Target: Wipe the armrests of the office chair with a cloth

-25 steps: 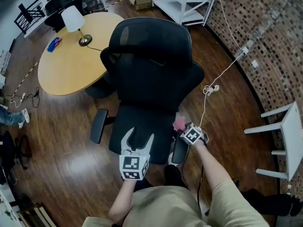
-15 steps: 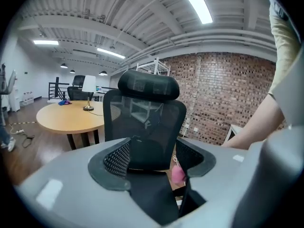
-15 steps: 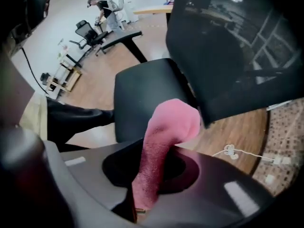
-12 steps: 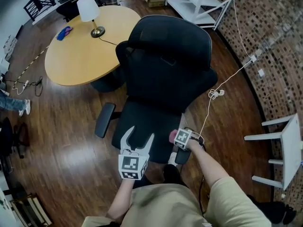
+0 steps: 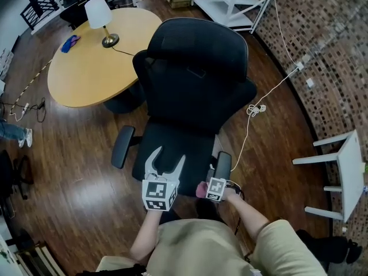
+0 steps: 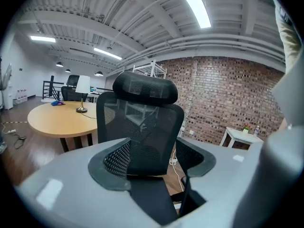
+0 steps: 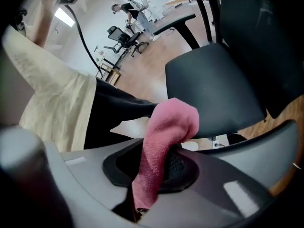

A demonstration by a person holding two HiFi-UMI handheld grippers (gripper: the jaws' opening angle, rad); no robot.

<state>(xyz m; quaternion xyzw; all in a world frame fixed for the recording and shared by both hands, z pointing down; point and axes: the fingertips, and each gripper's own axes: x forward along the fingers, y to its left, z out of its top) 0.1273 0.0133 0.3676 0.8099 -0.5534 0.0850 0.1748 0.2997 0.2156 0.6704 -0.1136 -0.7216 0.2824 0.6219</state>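
The fluffy pink cloth (image 7: 167,127), pinched in the right gripper (image 7: 156,172), has been pulled back off the long black armrest (image 5: 223,164) to the seat's (image 5: 172,138) front. The left gripper (image 5: 169,155) is held wide, with nothing inside.

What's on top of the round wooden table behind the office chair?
On the table are a white-shaded lamp and a small blue item. The lamp's cord trails toward the office chair, whose backrest covers the table's right edge, so anything there is unseen.
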